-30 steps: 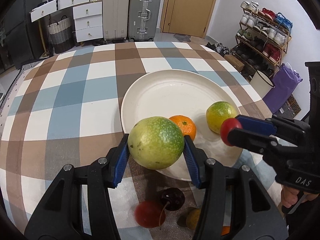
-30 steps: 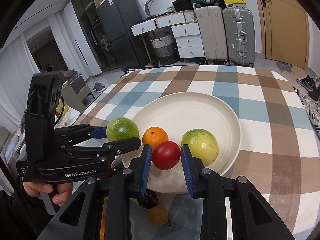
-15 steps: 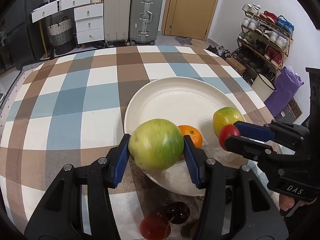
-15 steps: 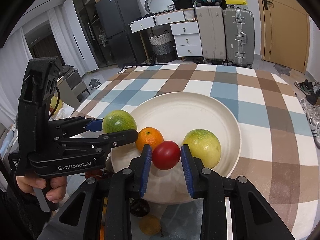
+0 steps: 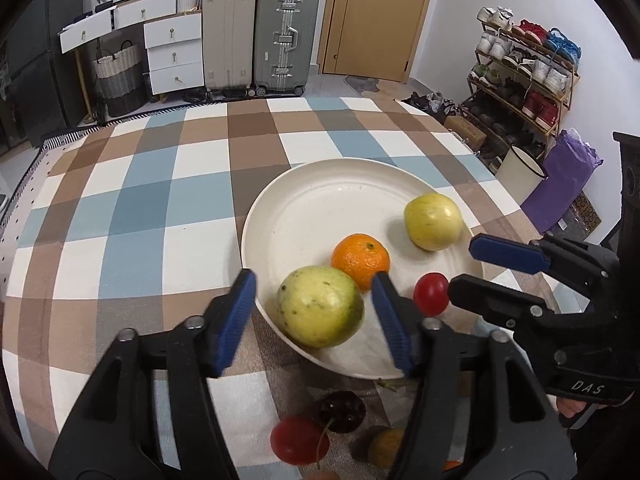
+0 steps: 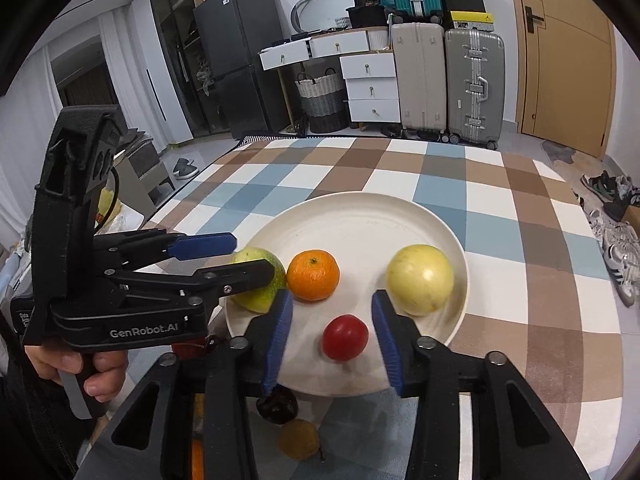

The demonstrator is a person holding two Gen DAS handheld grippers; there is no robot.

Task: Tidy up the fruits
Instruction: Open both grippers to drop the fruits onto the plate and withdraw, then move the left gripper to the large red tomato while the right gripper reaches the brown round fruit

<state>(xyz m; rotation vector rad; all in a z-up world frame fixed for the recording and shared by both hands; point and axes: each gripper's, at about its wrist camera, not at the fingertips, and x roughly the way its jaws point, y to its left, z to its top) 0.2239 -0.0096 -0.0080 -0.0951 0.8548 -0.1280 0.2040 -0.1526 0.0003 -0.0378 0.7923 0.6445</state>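
The white plate (image 5: 280,196) stands on a table with a checked cloth (image 5: 132,208) and serves here as the landmark. The left gripper (image 5: 316,312) is at the near-left edge of the plate; its jaws are opening, and the green-yellow fruit (image 5: 320,312) lies between them on the plate, with a gap on both sides, so no pad presses on it. The right gripper (image 6: 332,336) is at the near edge of the plate; its jaws are opening too, and the small red fruit (image 6: 345,337) sits free between them on the plate. An orange mandarin (image 6: 313,275) lies near the middle of the plate, just beside the green-yellow fruit. A pale yellow fruit (image 6: 420,279) lies at the right side of the plate. In front of the plate, on the cloth, lie a dark cherry (image 5: 342,412), a red cherry (image 5: 299,440) and a small brownish-yellow fruit (image 6: 299,438).
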